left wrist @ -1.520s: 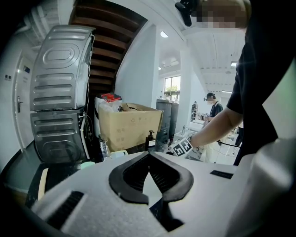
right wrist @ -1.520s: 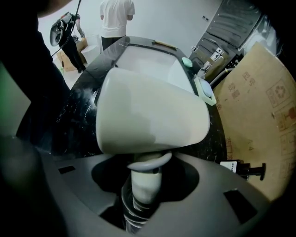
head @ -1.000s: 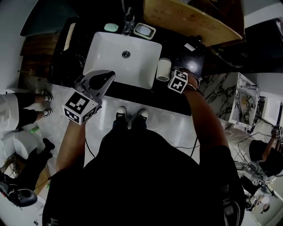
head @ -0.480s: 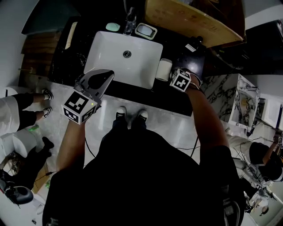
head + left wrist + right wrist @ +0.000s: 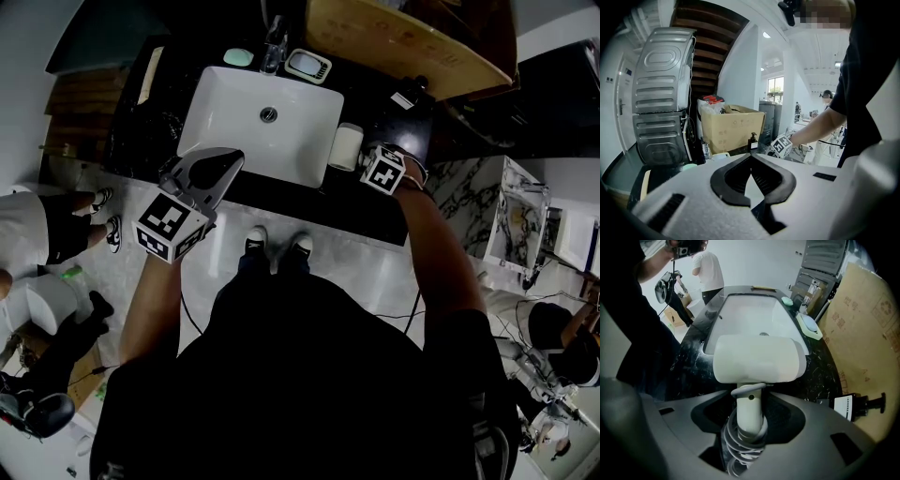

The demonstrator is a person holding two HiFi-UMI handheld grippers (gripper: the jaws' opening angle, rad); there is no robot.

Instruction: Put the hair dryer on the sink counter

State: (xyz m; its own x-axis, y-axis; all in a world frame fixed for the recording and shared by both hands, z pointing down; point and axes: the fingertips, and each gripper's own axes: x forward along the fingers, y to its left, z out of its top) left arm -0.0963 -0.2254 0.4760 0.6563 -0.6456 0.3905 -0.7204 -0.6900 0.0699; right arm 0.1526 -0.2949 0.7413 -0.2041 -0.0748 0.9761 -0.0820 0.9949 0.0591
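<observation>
The white hair dryer (image 5: 347, 147) (image 5: 757, 357) lies on the black counter (image 5: 375, 202) just right of the white sink (image 5: 225, 103). Its handle, wrapped in coiled cord, points back between the jaws of my right gripper (image 5: 364, 161) (image 5: 751, 404). Those jaws stand wide apart, with dark gaps on both sides of the handle, so nothing presses on it. My left gripper (image 5: 225, 164) (image 5: 751, 157) hovers over the sink's front left corner, tips touching, with nothing in it.
At the back of the sink are a faucet (image 5: 272, 42), a green soap (image 5: 237, 57) and a soap dish (image 5: 307, 65). A cardboard box (image 5: 403, 37) and a black pump bottle (image 5: 855, 404) stand right of the dryer. A bystander (image 5: 47, 225) stands on the floor at left.
My right gripper has shifted slightly to the right beside the dryer. The bystander at the left has stepped. The left gripper has stayed in place.
</observation>
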